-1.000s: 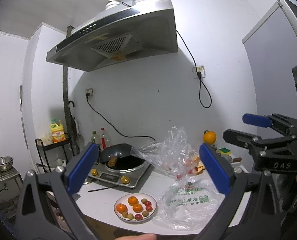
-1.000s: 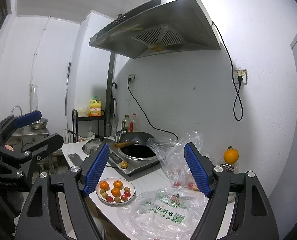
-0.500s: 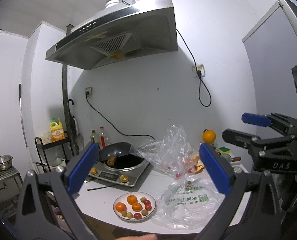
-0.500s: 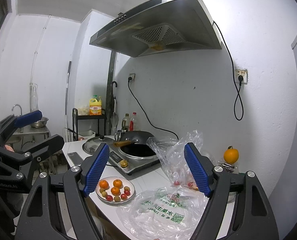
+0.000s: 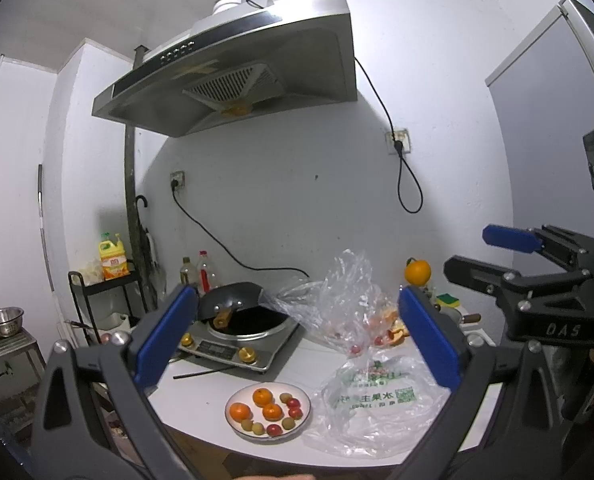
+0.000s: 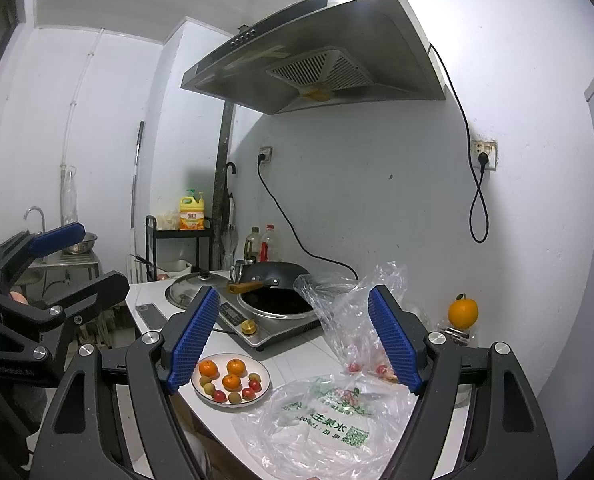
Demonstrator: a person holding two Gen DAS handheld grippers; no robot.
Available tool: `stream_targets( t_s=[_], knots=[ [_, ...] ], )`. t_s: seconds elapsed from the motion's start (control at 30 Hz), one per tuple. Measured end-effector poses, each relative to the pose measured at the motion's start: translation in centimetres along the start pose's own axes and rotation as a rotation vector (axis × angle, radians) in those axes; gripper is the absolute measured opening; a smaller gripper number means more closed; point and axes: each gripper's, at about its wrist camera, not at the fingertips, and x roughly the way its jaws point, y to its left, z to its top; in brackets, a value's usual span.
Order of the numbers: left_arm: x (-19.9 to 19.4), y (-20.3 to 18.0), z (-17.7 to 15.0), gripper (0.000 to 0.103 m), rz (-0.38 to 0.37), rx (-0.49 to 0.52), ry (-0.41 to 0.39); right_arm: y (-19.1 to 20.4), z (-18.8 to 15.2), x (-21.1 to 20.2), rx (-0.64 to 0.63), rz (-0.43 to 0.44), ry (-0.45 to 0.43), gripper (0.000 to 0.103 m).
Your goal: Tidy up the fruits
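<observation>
Fruits (image 5: 267, 411) sit on a white plate (image 5: 301, 429) at the front edge of the white counter (image 5: 209, 394): three tangerines, some red cherry tomatoes and pale green-brown small fruits. We see the same plate in the right wrist view, just right of that gripper's left pad.

Only the left wrist view gives us the yellow-green sponge (image 5: 447, 301) and the peeled orange scraps (image 5: 397, 330) inside the clear bag (image 5: 337, 300). Only the right wrist view gives us the pot lid (image 6: 195, 286), the phone (image 6: 151, 316) lying flat on the counter, and the tap (image 6: 37, 216) over the sink at far left. Both show the wok (image 5: 237, 306) on the induction cooker (image 5: 237, 346), the printed plastic bag (image 5: 377, 404) just right of the plate, and a whole orange (image 5: 417, 273) standing further back right.

Left gripper (image 5: 295, 338) is wide open with nothing between the pads, held in the air; the plate lies below and beyond it, well apart. Right gripper (image 6: 297, 340) is also spread wide and empty, with the plate low-left of its gap and the printed bag under it. Neither touches any fruit.

Against the earlier frames we find no change: both grippers, plate and bags sit the same.
</observation>
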Motion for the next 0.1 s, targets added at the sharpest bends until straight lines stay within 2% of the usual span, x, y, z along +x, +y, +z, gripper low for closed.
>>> stream_targets(
  t_s=[0.1],
  knots=[
    [0.23, -0.18, -0.42, 0.102, -0.008, -0.004, 0.006, 0.03, -0.12, -0.01, 0.001, 0.001, 0.002, 0.080]
  ],
)
